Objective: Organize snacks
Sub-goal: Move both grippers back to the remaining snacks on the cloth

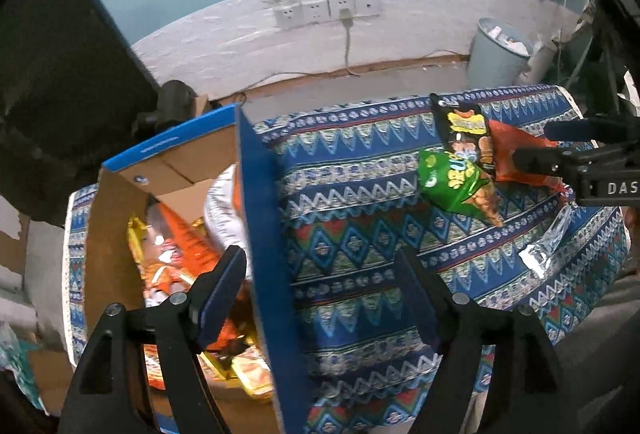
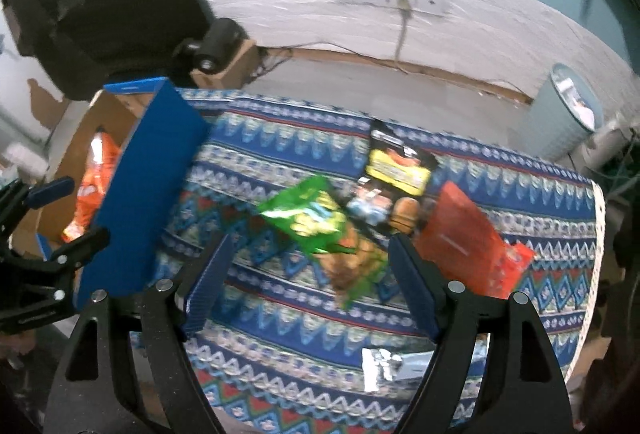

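An open cardboard box [image 1: 112, 254] with blue flaps stands at the left end of a table under a patterned blue cloth [image 1: 360, 294]. Orange and gold snack packets [image 1: 176, 258] lie inside it. My left gripper [image 1: 320, 274] is open, and the box's blue side flap [image 1: 264, 274] rises between its fingers. On the cloth lie a green packet [image 2: 316, 222], a black and yellow packet [image 2: 396, 170] and a red packet [image 2: 468, 242]. My right gripper [image 2: 312, 270] hangs open just above the green packet and holds nothing. In the left wrist view it [image 1: 540, 144] is over the red packet [image 1: 516, 142].
A crumpled silver wrapper [image 2: 384, 366] lies near the table's front edge. Beyond the table stand a pale blue waste bin [image 1: 500, 50] and a wall with sockets [image 1: 328, 10] and a plugged cable. A small black camera [image 2: 216, 42] on a carton sits behind the box.
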`<state>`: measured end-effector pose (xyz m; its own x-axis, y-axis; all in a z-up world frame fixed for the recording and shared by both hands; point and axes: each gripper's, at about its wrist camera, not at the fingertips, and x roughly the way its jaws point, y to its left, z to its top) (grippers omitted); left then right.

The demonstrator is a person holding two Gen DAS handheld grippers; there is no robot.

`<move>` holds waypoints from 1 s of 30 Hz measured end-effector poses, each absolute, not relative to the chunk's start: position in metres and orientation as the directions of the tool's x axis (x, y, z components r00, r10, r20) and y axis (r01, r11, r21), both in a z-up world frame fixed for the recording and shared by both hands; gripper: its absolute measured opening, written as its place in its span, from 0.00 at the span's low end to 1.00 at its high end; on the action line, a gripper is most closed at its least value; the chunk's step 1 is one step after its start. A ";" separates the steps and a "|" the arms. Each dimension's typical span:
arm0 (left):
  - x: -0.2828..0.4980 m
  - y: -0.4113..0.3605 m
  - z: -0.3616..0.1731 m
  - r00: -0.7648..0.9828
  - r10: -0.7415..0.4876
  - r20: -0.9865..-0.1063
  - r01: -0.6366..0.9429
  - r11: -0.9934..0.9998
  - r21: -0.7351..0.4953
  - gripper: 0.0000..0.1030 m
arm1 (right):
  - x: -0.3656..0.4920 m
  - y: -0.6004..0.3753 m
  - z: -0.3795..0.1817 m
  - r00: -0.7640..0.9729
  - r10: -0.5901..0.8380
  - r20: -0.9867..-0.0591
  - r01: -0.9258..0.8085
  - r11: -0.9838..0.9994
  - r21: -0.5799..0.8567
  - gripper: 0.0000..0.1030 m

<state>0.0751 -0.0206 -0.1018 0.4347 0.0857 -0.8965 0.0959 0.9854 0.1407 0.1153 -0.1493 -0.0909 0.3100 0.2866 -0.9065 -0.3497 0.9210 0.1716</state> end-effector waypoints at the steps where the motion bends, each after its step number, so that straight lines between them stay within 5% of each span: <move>1: 0.078 -0.023 -0.104 0.429 0.081 -0.900 0.099 0.986 0.136 0.76 | 0.118 -0.154 -0.094 0.303 0.280 -0.911 -0.345 0.923 0.169 0.78; 30: 0.171 -0.074 -0.205 0.253 0.101 -0.962 0.074 0.990 0.123 0.76 | 0.170 -0.179 -0.187 0.197 0.112 -0.974 -0.449 0.893 0.012 0.78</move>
<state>0.1713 -0.0743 -0.2050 0.2528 0.1012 -0.9622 0.0737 0.9896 0.1234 0.1697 -0.1786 -0.1871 0.1974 0.1125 -0.9739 -0.4494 0.8932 0.0121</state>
